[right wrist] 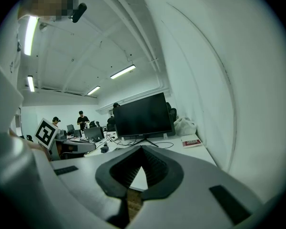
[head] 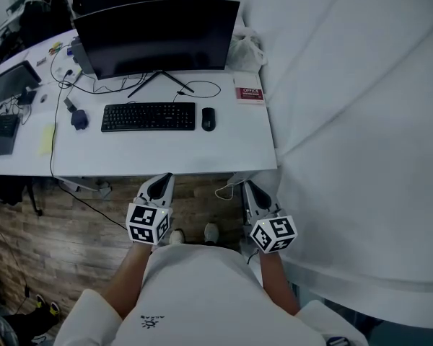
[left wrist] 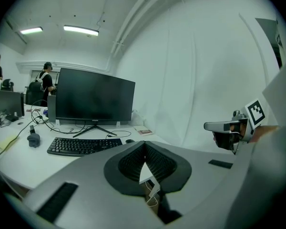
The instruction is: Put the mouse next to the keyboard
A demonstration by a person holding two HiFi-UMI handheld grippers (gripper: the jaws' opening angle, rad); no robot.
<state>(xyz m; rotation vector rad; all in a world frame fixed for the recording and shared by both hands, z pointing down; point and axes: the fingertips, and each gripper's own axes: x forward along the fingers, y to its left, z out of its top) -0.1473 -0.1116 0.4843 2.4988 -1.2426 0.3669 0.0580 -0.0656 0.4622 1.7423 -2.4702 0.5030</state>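
A black mouse (head: 208, 119) lies on the white desk (head: 159, 157), just right of the black keyboard (head: 148, 117), with a small gap between them. Both show in the left gripper view too: the mouse (left wrist: 129, 140) and the keyboard (left wrist: 83, 146). My left gripper (head: 162, 182) and right gripper (head: 247, 188) hang side by side in front of the desk's near edge, over the floor and well short of the mouse. Each one's jaws meet at the tips with nothing between them, as the left gripper (left wrist: 144, 144) and right gripper (right wrist: 142, 148) show in their own views.
A large dark monitor (head: 157, 34) stands behind the keyboard, with cables around its foot. A red and white book (head: 249, 94) and a white bag (head: 244, 49) sit at the desk's right end. A white curtain (head: 361, 121) runs along the right. Wooden floor (head: 58, 229) lies below.
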